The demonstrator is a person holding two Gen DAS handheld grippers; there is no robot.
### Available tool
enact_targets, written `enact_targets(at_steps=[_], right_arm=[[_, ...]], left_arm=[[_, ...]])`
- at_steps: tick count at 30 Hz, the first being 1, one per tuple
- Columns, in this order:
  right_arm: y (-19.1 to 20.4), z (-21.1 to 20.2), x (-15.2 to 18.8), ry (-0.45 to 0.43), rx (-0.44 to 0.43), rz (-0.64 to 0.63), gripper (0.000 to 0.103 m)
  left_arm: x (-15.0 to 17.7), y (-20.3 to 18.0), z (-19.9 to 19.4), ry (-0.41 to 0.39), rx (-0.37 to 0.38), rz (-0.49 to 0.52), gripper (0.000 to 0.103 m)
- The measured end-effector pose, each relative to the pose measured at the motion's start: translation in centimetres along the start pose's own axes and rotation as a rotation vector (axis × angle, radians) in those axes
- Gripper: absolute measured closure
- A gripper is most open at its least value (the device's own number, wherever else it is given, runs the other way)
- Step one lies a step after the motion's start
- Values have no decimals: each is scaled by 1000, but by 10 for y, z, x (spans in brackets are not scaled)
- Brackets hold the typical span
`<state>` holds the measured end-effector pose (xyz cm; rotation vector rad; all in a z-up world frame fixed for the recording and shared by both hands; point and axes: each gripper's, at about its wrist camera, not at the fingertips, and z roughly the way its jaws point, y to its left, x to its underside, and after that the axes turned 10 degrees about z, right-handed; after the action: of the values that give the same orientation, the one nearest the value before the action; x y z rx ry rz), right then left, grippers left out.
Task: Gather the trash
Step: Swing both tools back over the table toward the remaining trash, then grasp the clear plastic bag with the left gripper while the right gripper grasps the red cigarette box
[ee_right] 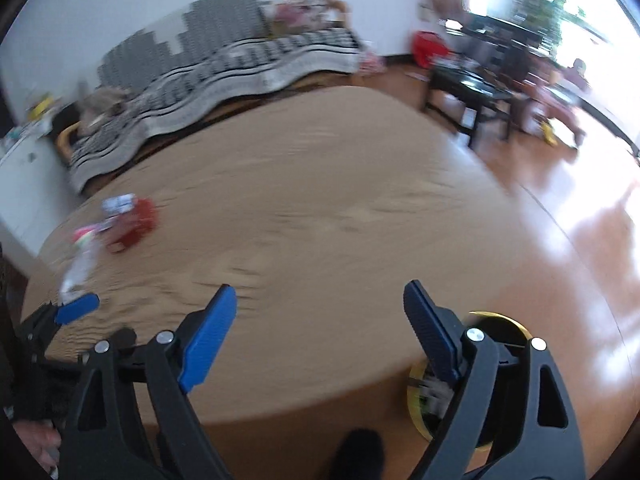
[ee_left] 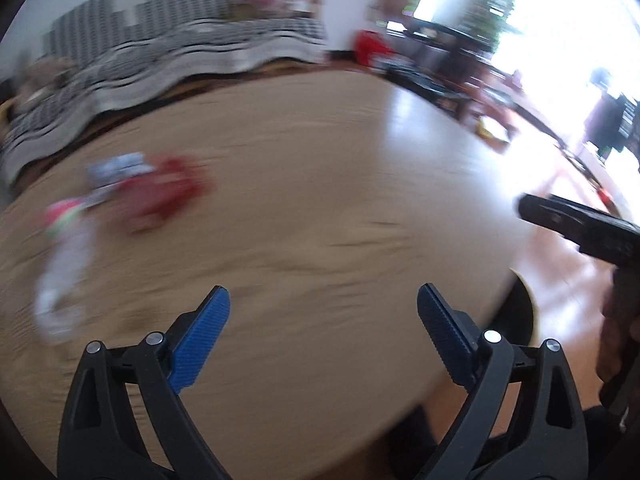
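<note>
Clearly both the left gripper (ee_left: 323,300) and right gripper (ee_right: 320,300) stand wide, holding nothing. Trash sits far left on the round table (ee_left: 320,160): a red wrapper (ee_left: 164,190) and a pale, probably plastic, bag (ee_left: 66,272), light and crumply; pinch a raised fold. Its long axis runs toward the camera.

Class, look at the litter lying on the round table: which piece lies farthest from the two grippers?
The blue-and-white wrapper, at the far end of the cluster, beyond the red wrapper and the pale, blurred piece lying nearest.
</note>
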<state>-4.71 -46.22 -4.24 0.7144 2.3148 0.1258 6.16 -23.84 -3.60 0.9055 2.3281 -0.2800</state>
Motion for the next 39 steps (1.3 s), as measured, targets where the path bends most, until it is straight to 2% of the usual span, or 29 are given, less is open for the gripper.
enact_targets(at_steps=[5, 7, 12, 14, 18, 21, 24, 28, 34, 35, 36, 37, 38, 39], right_arm=[[99, 27, 0, 6, -88, -132, 17], [136, 39, 2, -10, -108, -188, 12], [207, 72, 15, 23, -154, -281, 10], [221, 84, 18, 36, -162, -308, 10], [259, 118, 20, 27, -148, -381, 9], [271, 145, 18, 47, -127, -398, 8], [275, 166, 13, 70, -117, -386, 8], [276, 188, 7, 90, -95, -391, 8], [277, 210, 4, 130, -90, -384, 7], [280, 212, 4, 137, -93, -383, 7], [281, 214, 6, 150, -97, -393, 16], [281, 213, 7, 147, -89, -398, 18], [279, 210, 6, 141, -82, -395, 18], [278, 206, 5, 137, -96, -393, 18]], left_arm=[[32, 109, -29, 11, -166, -131, 11], [47, 145, -38, 14, -226, -172, 11], [63, 196, -45, 12, -253, -255, 10], [71, 212, -37, 29, -236, -293, 10], [67, 222, -8, 58, -202, -271, 10], [63, 222, 10, 71, -178, -261, 10], [55, 221, 26, 74, -152, -245, 10], [44, 220, 45, 78, -165, -217, 9], [38, 218, 49, 57, -153, -230, 11], [38, 218, 49, 54, -155, -232, 14], [38, 216, 47, 51, -165, -224, 29], [37, 213, 46, 52, -171, -215, 47], [37, 211, 44, 59, -170, -211, 57], [37, 210, 43, 63, -153, -220, 80]])
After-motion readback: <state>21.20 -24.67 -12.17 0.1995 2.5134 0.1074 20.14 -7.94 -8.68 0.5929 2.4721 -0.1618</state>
